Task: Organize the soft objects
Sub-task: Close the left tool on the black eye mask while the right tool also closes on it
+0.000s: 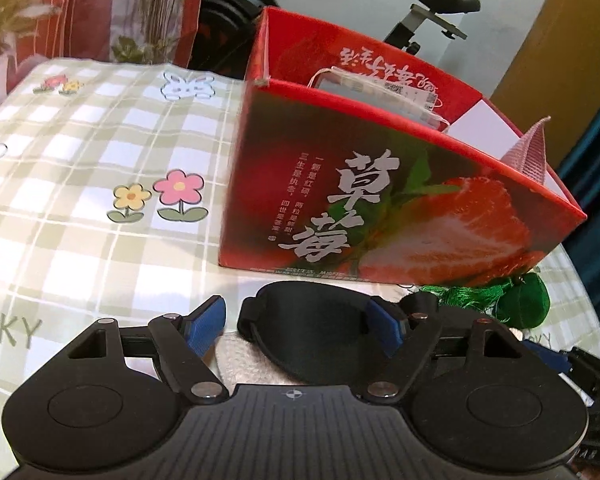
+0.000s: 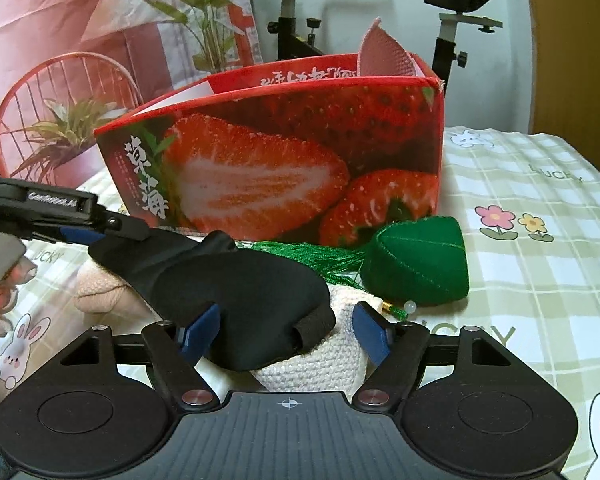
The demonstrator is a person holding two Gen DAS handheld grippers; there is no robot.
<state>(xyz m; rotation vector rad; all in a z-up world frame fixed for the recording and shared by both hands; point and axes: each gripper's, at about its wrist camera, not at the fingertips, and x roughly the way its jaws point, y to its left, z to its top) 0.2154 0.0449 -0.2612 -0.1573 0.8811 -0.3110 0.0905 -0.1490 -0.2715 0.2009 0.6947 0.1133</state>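
Note:
A black eye mask [image 1: 312,332] [image 2: 240,300] lies on a white knitted pad [image 2: 324,360] in front of the red strawberry box [image 1: 380,208] [image 2: 284,160]. My left gripper [image 1: 300,324] is open, its blue pads on either side of the mask's end. My right gripper [image 2: 288,332] is open around the mask's other end. A green felt dumpling with a tassel [image 2: 416,264] [image 1: 520,300] lies beside the box. A pink cloth [image 2: 384,56] [image 1: 528,152] and a packet [image 1: 380,92] stick out of the box.
The table has a checked cloth with flowers and rabbits [image 1: 100,168] [image 2: 540,240]. A beige plush piece [image 2: 104,292] lies under the mask at the left. An exercise bike [image 2: 452,20] stands behind the table. A patterned curtain [image 1: 80,8] hangs behind the table at the left.

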